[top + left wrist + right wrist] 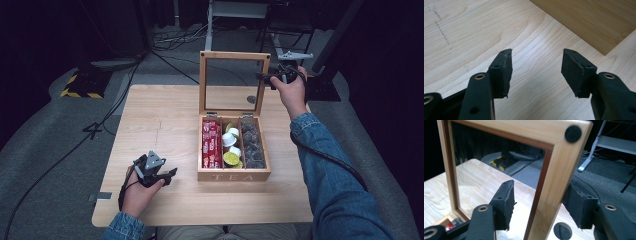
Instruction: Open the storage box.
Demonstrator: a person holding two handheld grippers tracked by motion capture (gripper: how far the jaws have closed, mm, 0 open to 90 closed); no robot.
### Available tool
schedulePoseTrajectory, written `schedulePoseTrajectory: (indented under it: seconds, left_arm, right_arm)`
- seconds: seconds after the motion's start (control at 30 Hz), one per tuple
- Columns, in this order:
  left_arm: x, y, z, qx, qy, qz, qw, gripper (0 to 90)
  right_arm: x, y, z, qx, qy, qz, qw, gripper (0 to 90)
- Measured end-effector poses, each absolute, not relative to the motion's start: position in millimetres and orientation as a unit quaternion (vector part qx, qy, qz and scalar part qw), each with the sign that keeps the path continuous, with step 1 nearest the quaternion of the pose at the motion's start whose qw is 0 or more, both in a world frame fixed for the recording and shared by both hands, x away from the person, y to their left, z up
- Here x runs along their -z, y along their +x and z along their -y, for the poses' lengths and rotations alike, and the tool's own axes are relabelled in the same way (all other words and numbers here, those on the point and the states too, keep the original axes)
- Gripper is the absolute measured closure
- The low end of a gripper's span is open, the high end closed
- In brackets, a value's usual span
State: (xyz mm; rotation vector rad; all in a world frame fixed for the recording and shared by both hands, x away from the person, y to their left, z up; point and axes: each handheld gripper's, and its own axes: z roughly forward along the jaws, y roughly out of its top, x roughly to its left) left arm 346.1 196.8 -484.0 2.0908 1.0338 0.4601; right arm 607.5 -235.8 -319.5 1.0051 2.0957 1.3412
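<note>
A wooden tea box (234,176) stands open on the table, its glass-paned lid (235,55) upright. Inside lie red sachets (211,145), white and lime pods (231,147) and dark packets (251,145). My right gripper (265,77) is up at the lid's right edge. Its jaws (541,195) straddle the lid's wooden side rail (554,177) and stand open, a gap showing at the left jaw. My left gripper (171,176) rests open on the tabletop left of the box's front corner, nothing between its jaws (536,72). The box's side wall (594,20) lies just ahead of it.
A round cable hole (251,99) sits in the tabletop (165,115) behind the lid, also seen as a hole (562,231) below the right jaws. Past the table's far edge are grey carpet, cables, a yellow-and-black striped base (80,86) and a desk frame (235,10).
</note>
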Motion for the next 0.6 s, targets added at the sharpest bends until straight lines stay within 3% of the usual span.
schedulePoseTrajectory:
  seconds: [0.6]
  left_arm:
    - [485.8, 349.7, -200.0, -0.170, 0.808, -0.421, 0.375, 40.2]
  right_arm:
    - [322.4, 602.6, 245.2, -0.478, 0.376, -0.762, 0.221, 34.1]
